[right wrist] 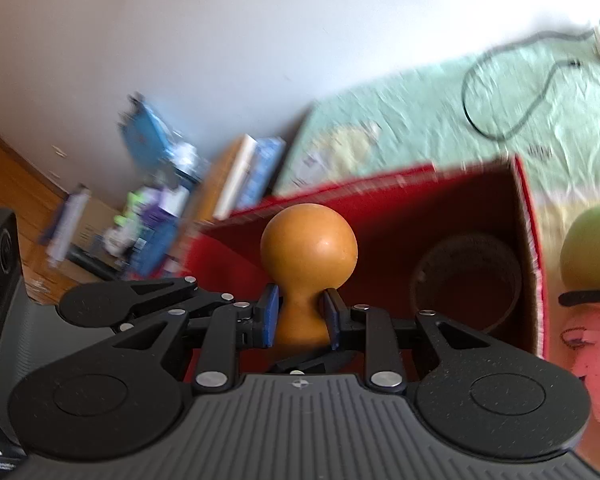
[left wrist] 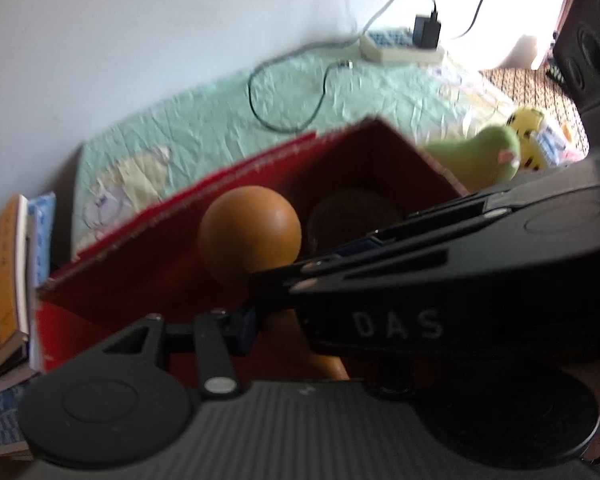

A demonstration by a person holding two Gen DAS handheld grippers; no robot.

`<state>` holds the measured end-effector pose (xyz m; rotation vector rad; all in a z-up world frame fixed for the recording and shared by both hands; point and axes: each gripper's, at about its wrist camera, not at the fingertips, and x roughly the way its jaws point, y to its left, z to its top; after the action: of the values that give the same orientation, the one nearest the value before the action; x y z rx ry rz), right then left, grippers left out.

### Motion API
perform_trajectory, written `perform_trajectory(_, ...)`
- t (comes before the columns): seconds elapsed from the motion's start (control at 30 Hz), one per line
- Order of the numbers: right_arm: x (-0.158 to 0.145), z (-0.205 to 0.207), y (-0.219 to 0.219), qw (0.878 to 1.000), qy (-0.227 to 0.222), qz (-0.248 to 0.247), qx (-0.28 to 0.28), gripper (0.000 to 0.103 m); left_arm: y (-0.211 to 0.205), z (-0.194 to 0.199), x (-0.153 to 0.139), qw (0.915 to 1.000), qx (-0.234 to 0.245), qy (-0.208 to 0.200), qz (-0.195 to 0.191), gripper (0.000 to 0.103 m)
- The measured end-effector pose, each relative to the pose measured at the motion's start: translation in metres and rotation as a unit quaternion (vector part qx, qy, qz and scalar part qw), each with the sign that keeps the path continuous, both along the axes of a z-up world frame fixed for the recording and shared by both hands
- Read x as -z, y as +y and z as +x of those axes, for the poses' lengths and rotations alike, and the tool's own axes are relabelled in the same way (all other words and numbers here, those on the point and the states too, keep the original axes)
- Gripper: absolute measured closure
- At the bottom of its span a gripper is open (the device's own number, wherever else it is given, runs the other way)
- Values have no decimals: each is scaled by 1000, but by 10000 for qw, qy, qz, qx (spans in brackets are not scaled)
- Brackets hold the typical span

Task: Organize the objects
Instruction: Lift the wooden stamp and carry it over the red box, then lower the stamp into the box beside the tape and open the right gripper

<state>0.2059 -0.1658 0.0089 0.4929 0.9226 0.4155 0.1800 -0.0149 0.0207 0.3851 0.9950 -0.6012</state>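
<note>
An orange gourd-shaped wooden object (right wrist: 308, 256) is clamped at its narrow neck by my right gripper (right wrist: 300, 316), over the open red cardboard box (right wrist: 380, 196). A roll of tape (right wrist: 466, 280) lies in the box's right corner. In the left wrist view the gourd (left wrist: 250, 232) and the box (left wrist: 172, 280) show again, and the other gripper's black body (left wrist: 460, 280) crosses in front. Only the left finger (left wrist: 244, 328) of my left gripper shows, beside the gourd's lower part; the rest is hidden.
The box sits on a pale green quilt (left wrist: 220, 120). A green plush toy (left wrist: 484, 156) and a yellow spotted toy (left wrist: 530, 136) lie right of the box. A power strip (left wrist: 400, 46) with cables is at the back. Books (left wrist: 8, 280) stack at left.
</note>
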Motion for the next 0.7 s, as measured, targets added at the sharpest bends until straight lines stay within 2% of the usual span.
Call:
perform_trajectory(0.13,21,8,4,9995,270,-177,69,76,-5,13,26,9993,144,310,177,66)
perform_trajectory(0.2,24,11,3,9987,467,-168,129,80,-5,16,34,9986,225,424,228,66)
perform_trajectory(0.43,30,16,10,9926,1039,-615,162,85,-3,17,42,9946,436,931,126,64)
perform_trajectory(0.53,32,15,10,9908,1144,-677,267,85,1,19,42,9941,373,1016,8,58)
perform_trajectory(0.7,33,3,4,9923,1004,-549,481,85,9,18,39,9938,214,1070,-222,44)
